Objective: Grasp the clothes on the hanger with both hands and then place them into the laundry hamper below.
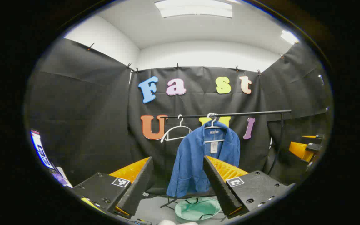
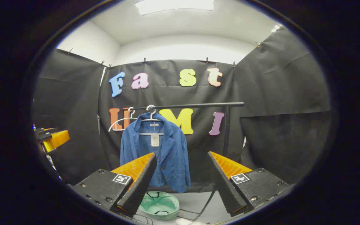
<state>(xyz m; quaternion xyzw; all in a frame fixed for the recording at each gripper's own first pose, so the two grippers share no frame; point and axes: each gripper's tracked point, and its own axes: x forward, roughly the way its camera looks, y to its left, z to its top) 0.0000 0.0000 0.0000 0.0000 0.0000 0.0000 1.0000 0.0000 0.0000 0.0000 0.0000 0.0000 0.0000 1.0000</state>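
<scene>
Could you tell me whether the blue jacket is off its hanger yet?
No: the blue jacket hangs on its white hanger above the hamper.

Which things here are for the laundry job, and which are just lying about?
For the job:
blue jacket on its hanger
green laundry hamper below
left tool and right tool, both open

Just there:
empty white hanger
black rail

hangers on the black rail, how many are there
2. A bare white wire hanger hangs at the left end of the black metal rail; a second white hanger, beside it to the right, carries the blue button-front jacket. None seems hidden.
</scene>
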